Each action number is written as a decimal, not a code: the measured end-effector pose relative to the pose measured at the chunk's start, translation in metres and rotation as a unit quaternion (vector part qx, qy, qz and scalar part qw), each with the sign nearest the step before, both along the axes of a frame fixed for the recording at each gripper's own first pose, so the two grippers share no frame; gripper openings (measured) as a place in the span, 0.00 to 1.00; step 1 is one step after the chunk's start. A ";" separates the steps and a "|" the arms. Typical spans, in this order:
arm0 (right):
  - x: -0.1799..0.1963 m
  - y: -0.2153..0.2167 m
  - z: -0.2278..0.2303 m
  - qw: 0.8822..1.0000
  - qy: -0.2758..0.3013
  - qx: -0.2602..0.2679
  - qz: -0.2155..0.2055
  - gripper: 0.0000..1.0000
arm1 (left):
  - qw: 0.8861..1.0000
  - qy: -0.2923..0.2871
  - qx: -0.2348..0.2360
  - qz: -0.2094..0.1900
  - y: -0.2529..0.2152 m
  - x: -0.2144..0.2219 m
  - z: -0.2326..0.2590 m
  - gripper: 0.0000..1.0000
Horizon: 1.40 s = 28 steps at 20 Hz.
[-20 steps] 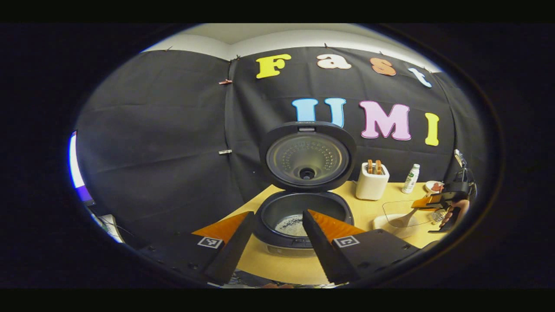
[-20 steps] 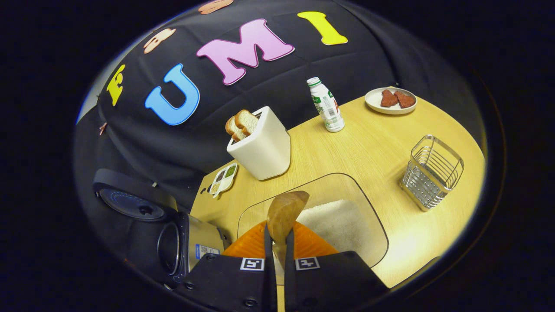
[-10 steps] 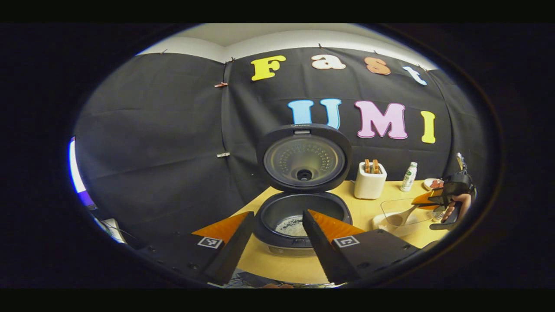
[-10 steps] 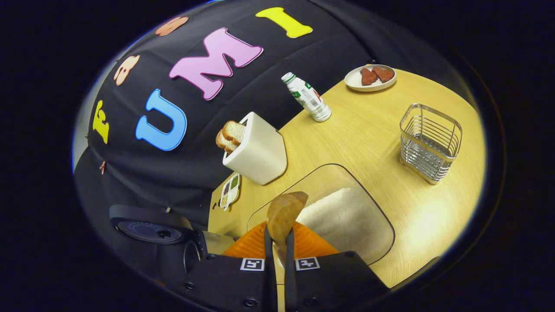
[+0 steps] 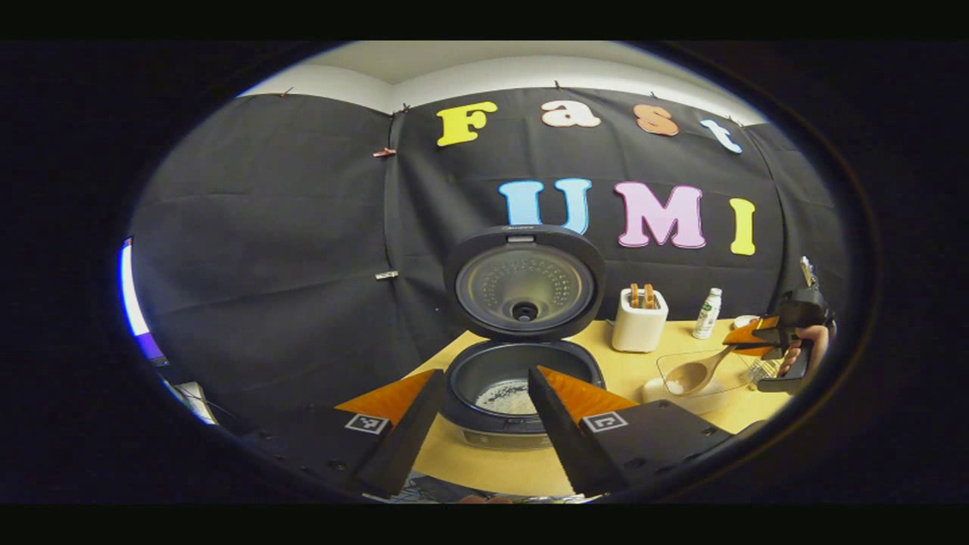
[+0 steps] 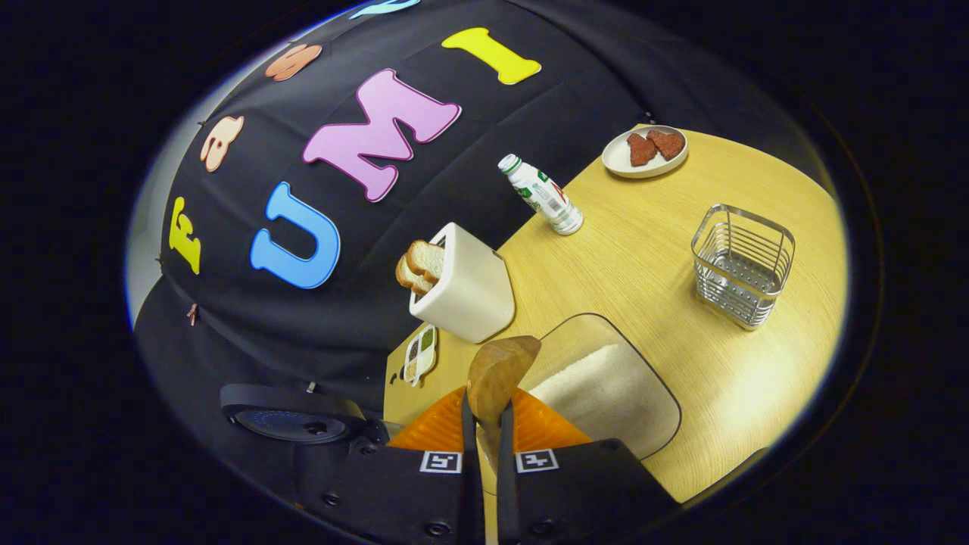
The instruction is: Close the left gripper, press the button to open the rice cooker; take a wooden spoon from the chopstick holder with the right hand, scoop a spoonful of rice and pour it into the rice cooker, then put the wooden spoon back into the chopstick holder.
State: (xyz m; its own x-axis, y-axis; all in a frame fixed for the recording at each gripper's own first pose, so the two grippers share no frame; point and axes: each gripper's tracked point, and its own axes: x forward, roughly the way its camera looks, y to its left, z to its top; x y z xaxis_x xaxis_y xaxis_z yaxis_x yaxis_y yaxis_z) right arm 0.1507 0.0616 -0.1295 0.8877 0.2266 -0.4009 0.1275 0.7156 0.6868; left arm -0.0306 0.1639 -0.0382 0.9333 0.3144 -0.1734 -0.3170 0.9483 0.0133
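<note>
Two fingers of the right gripper (image 6: 484, 424) are pinching the wooden spoon (image 6: 496, 371) above the rice container (image 6: 606, 386) (labels unreadable), while the left gripper (image 5: 484, 409) is hanging wide before the open rice cooker (image 5: 522, 363).

even overhead light, glare patch on table (image 6: 746, 393), soft shadows, strong fisheye bending at edges, sharp focus.

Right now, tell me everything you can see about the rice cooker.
The rice cooker is dark and round, standing on the wooden table with its lid swung fully up. The lid's inner plate looks metallic, ringed with small holes around a central vent. A little white rice lies in the dark inner pot. Nothing touches it; the left gripper hovers open in front.
</note>
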 end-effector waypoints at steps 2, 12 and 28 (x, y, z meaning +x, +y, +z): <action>-0.003 0.006 0.017 1.000 -0.015 0.005 0.004 0.11 | 1.000 -0.004 -0.001 0.001 0.002 -0.005 0.001 0.78; -0.021 0.079 0.074 0.995 -0.070 -0.019 0.074 0.11 | 1.000 -0.018 -0.003 -0.007 0.003 -0.007 0.003 0.78; -0.035 0.223 0.098 0.954 -0.155 -0.139 0.217 0.11 | 0.998 -0.047 0.001 -0.041 -0.011 -0.009 0.016 0.78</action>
State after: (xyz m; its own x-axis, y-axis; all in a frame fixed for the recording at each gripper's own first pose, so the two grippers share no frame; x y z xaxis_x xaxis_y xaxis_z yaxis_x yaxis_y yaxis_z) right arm 0.1157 0.2844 -0.0320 0.8201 0.5232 -0.2318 -0.4012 0.8145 0.4192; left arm -0.0392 0.1528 -0.0219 0.9681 0.2361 -0.0840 -0.2378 0.9713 -0.0105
